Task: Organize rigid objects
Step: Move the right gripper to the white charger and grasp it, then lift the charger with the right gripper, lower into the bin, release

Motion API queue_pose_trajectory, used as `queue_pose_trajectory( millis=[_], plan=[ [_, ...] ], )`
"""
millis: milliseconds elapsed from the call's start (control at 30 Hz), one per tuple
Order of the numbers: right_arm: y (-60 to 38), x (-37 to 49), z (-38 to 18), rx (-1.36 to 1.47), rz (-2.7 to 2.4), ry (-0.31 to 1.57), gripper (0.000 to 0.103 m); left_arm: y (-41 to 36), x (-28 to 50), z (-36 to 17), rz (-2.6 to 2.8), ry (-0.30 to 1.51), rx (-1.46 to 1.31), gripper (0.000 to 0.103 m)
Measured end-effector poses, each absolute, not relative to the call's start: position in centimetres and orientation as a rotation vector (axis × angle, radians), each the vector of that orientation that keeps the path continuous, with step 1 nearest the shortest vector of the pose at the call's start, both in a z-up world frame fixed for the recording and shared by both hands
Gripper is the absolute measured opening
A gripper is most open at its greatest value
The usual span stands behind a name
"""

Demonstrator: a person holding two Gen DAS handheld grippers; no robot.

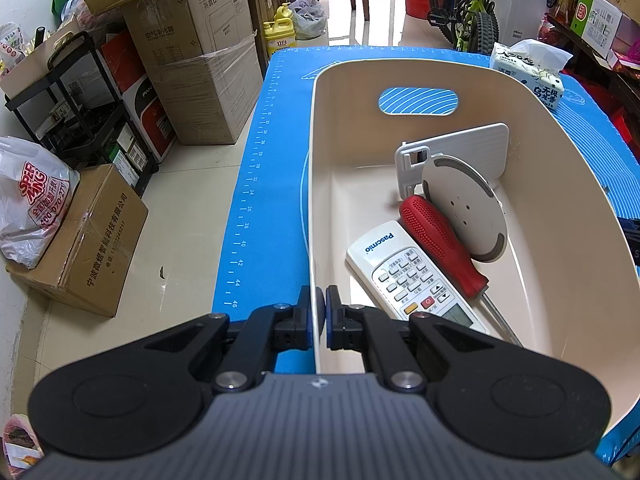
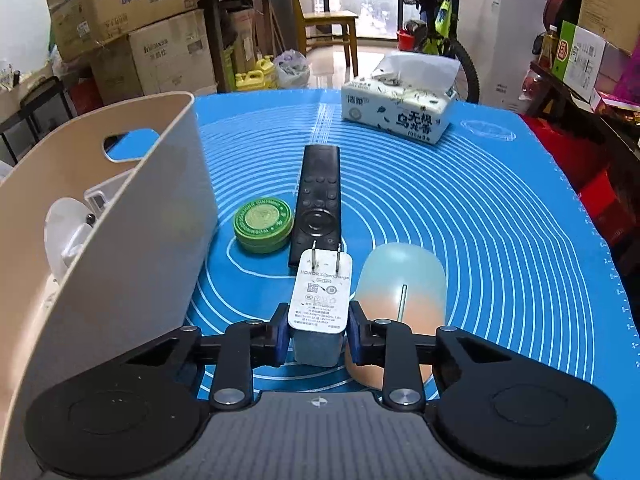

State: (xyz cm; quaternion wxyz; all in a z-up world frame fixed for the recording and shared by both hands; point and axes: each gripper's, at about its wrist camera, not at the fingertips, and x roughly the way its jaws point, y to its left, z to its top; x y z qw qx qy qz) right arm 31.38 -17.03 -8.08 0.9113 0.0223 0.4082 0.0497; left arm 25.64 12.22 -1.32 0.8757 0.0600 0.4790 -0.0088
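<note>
**Both tongs clamped: one on the bin, one on a charger**

Left gripper (image 1: 321, 307) pinches the near wall of the cream bin (image 1: 560, 264); right gripper (image 2: 316, 330) squeezes a white charger (image 2: 320, 300), prongs pointing away. Inside the bin lie a white remote (image 1: 416, 276), a red-handled screwdriver (image 1: 440, 240), a round disc (image 1: 466, 204). Beyond the charger, on the blue mat (image 2: 500, 220), sit a pastel mouse (image 2: 400, 276), black remote (image 2: 318, 200), green tin (image 2: 263, 220), then a tissue pack (image 2: 400, 108).

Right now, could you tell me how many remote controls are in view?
2. A white remote lies in the beige bin beside the red screwdriver; a black remote lies on the blue mat. Others may be hidden inside the bin.
</note>
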Motion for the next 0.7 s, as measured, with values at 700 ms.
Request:
queue_pose_trajectory(
  millis=[700],
  plan=[
    [-17.0,27.8,2.4,0.05,0.236,0.604,0.035,12.3,25.6,-1.3,-0.014,0.998,0.128,0.007]
  ],
)
